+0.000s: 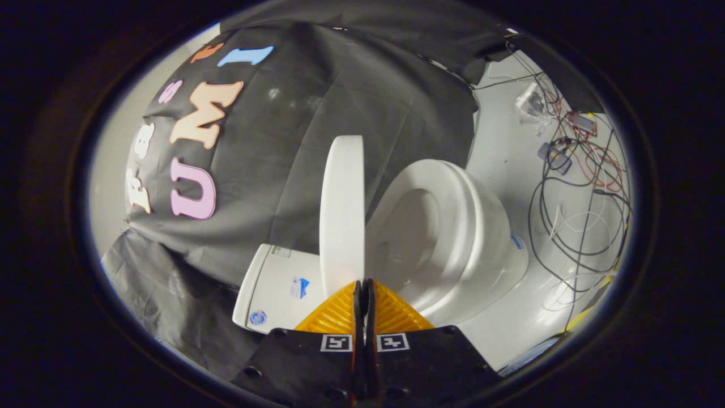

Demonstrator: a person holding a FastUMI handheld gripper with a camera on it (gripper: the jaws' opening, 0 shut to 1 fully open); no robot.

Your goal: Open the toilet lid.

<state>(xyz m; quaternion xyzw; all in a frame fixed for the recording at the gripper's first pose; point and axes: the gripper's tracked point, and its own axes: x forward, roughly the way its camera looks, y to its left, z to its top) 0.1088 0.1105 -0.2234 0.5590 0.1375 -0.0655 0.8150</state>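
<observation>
The white toilet shows turned on its side in the gripper view. Its lid (341,209) stands raised, seen edge-on, well apart from the seat (453,221) and the open bowl (408,238). The tank (277,289) lies on the lid's other side, near the fingers. My gripper (363,283) is shut, its two orange fingers (340,311) pressed together with nothing between them. Their tips sit right at the lid's near rim, on the bowl side. Whether they touch the rim is unclear.
Black cloth (317,113) hangs behind the toilet as the booth wall. A tangle of black, red and white cables (578,187) lies on the white floor (510,317) beyond the bowl, with small devices among them.
</observation>
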